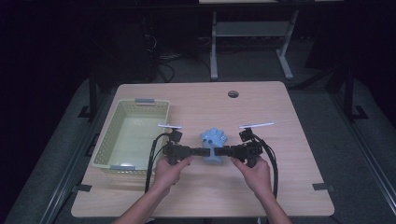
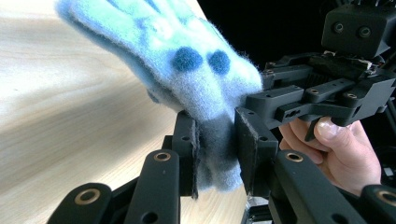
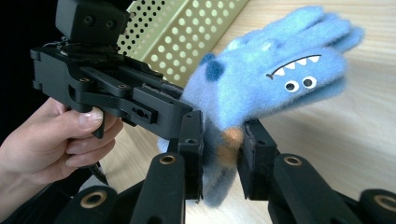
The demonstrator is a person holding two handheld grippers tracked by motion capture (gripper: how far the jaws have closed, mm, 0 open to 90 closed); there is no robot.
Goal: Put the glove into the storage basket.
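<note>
Both claws clamped on the same thing: left claw [image 1: 201, 151] and right claw [image 1: 225, 151] meet tip to tip over the middle of the light wooden table [image 1: 280, 186], each narrow and pinching the cuff end of a fuzzy blue fleece glove with a monster face [image 1: 213, 143]. In my left claw view the pads squeeze the glove's [image 2: 187, 70] darker cuff flat between them; the right claw view shows the same grip on the glove [image 3: 280, 70] from the opposite side, with white teeth and two eyes facing that camera.

Glove's long axis runs from the pinched cuff toward the far edge of the table, fingers pointing away from me, and I'd judge it's raised off the surface rather than lying on it, though contact underneath is hard to read.

Pale yellow-green perforated plastic basket [image 1: 103, 150] sits on the table to my left, just beside my left hand [image 1: 169, 171], clearly nearer to it than to my right hand [image 1: 254, 175]. If the glove goes there, the move is sideways to the left, cuff leading, left side closest.
</note>
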